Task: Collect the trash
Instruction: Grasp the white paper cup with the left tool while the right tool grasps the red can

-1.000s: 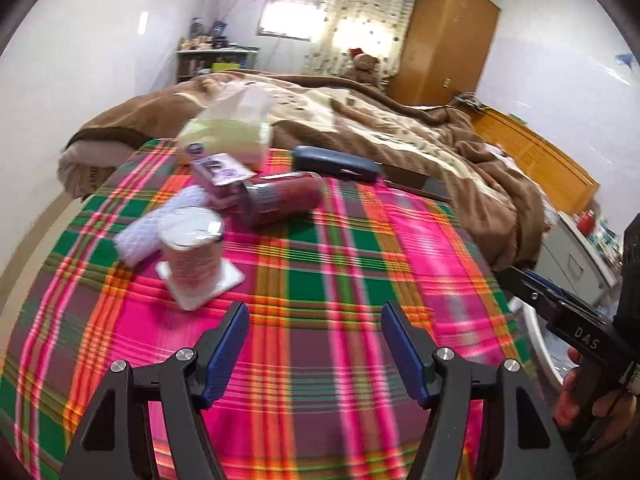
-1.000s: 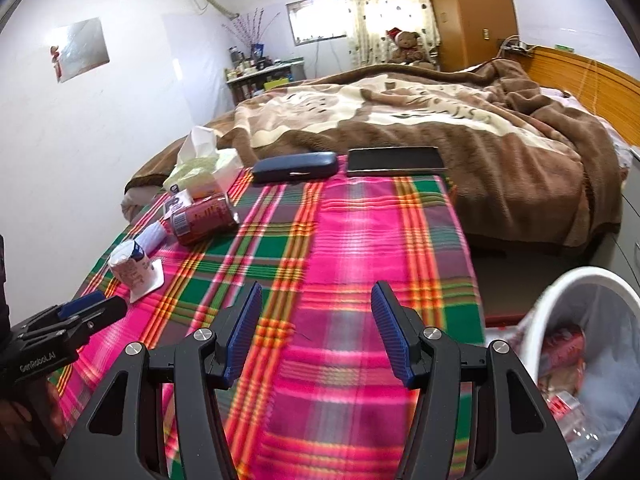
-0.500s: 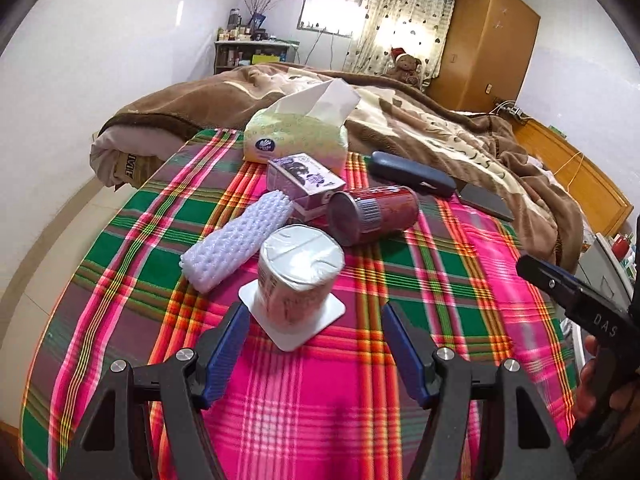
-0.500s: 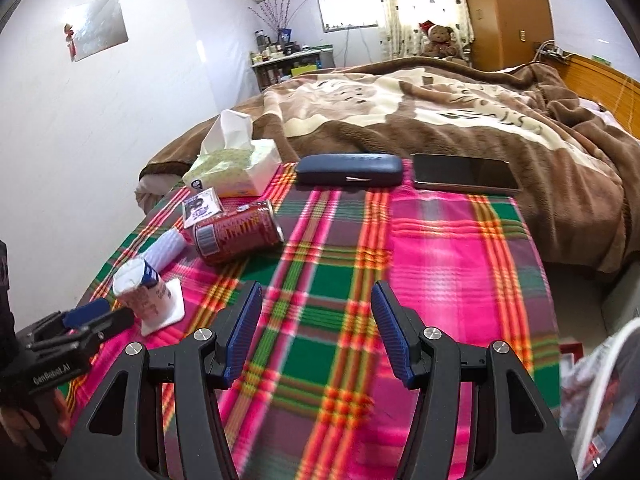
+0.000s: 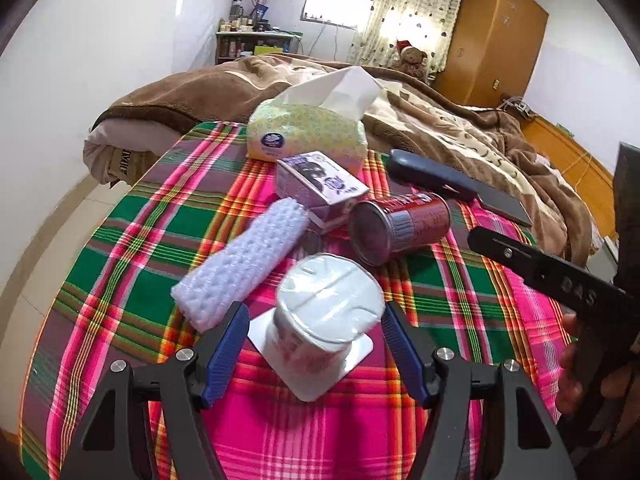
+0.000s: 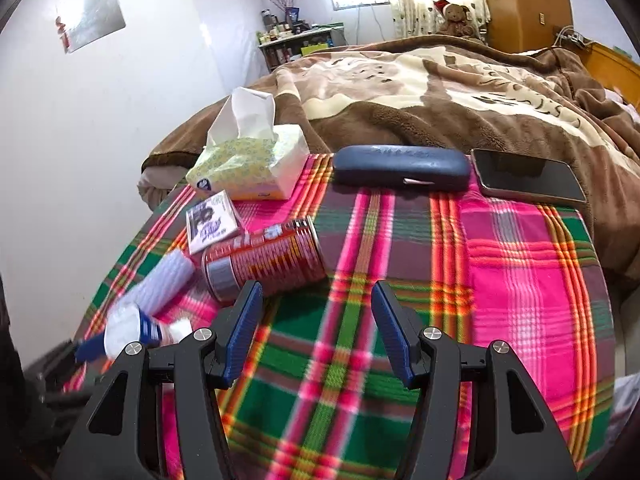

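Note:
A white sealed cup (image 5: 328, 312) stands on a white square coaster, between the open fingers of my left gripper (image 5: 314, 350), which do not touch it. Behind it lie a white foam net sleeve (image 5: 244, 260), a red can (image 5: 400, 224) on its side and a small purple carton (image 5: 320, 184). My right gripper (image 6: 316, 334) is open and empty, just in front of the red can (image 6: 264, 256); the cup (image 6: 128, 330) and the sleeve (image 6: 160, 284) show blurred at its left.
A tissue pack (image 5: 306, 134), a dark glasses case (image 6: 400, 168) and a phone (image 6: 528, 176) lie at the far edge of the plaid tablecloth (image 6: 528, 264). A bed with a brown blanket (image 6: 420, 92) stands behind the table.
Both grippers have moved forward and left over the table. The cup now sits between my left fingers, and the red can is close in front of my right gripper. The bin has left the right view.

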Action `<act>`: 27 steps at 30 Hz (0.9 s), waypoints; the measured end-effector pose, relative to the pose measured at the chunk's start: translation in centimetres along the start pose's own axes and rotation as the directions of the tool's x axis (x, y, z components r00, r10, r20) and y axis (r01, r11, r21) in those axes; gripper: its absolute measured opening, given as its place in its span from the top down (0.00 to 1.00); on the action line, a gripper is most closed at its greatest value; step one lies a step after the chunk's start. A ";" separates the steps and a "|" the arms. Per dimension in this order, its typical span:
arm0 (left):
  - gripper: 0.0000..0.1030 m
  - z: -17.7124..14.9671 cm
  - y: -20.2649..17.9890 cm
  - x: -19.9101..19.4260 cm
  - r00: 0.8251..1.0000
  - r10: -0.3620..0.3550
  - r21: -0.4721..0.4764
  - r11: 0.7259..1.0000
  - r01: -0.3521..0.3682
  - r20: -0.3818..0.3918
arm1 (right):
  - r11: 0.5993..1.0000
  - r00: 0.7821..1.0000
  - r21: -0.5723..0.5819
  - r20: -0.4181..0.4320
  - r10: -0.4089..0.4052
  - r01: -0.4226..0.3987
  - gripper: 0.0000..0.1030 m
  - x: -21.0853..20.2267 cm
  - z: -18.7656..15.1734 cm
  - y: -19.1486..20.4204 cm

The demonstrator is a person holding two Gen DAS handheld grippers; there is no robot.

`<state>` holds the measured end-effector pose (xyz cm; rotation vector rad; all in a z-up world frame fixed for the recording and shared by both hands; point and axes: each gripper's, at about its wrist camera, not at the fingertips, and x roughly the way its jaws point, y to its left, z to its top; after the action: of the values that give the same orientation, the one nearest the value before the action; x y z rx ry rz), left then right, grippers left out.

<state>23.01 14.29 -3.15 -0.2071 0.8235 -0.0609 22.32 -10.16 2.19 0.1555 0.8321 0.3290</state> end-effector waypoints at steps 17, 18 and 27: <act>0.34 0.3 1.6 -0.2 0.999 -0.046 -0.015 0.999 0.046 -0.007 | 0.999 0.995 0.046 -0.096 0.018 -0.014 0.34 4.6 2.9 2.9; 0.34 0.3 1.8 -0.2 0.999 -0.049 -0.023 0.999 0.049 -0.010 | 0.999 0.995 0.049 -0.099 0.013 -0.008 0.30 4.7 3.0 3.0; 0.34 0.3 2.6 -0.2 0.999 -0.049 -0.036 0.998 0.049 -0.008 | 0.992 0.981 0.087 -0.179 -0.080 0.096 0.26 7.3 4.2 3.7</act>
<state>23.02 16.92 -3.33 -0.2611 0.8285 -0.0928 29.21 -4.23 0.88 0.1801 1.0266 0.2214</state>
